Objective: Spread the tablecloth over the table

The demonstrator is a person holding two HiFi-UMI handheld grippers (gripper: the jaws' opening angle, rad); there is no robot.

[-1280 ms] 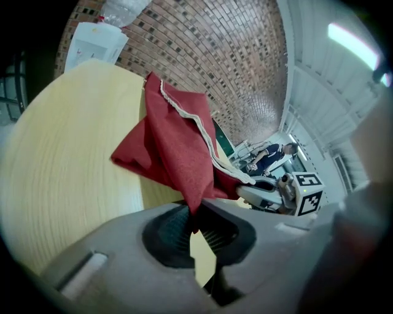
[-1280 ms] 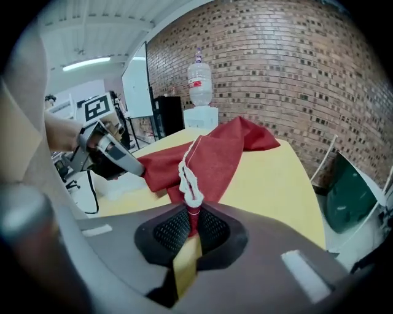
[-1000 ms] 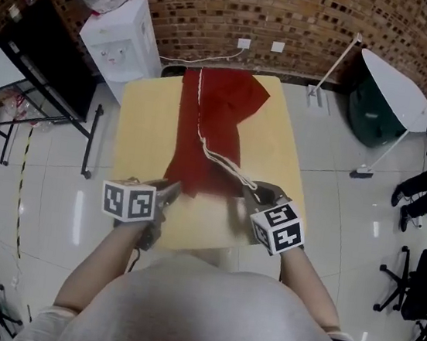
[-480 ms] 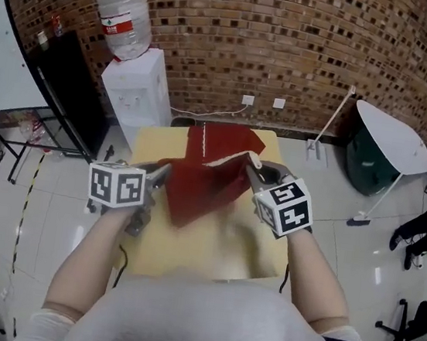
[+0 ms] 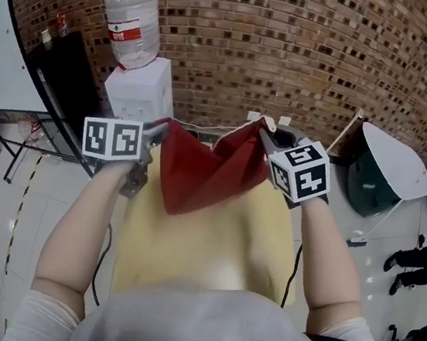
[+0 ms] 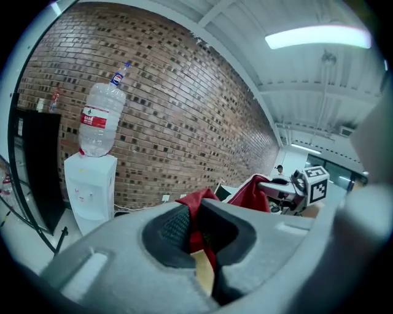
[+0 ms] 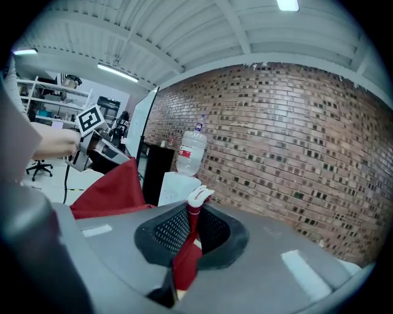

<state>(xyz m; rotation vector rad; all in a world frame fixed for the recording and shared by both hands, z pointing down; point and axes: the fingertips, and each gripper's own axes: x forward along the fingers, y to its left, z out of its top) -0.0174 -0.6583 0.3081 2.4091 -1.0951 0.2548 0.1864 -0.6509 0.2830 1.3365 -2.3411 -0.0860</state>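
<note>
Tablecloth [image 5: 205, 174] hanging over the bare tabletop [image 5: 204, 242].
Your left gripper [image 5: 159, 127] and right gripper [image 5: 267, 131] hold its top edge, fingers clamped on cloth.

- The right gripper [image 7: 191, 228] fills the bottom of the frame. Its jaws are pressed together on a fold of the red tablecloth [image 7: 113, 191], and the white hem pokes up just above them.
- The tablecloth sags away to the left, then climbs to the left gripper [image 7: 116, 154] at middle left.
- At centre, a water bottle [image 7: 191, 153] sits on a white dispenser [image 7: 174, 187].
- A black cabinet [image 7: 153, 168] stands just left of the dispenser.
- A brick wall [image 7: 295, 135] fills the right half of the frame.
</note>
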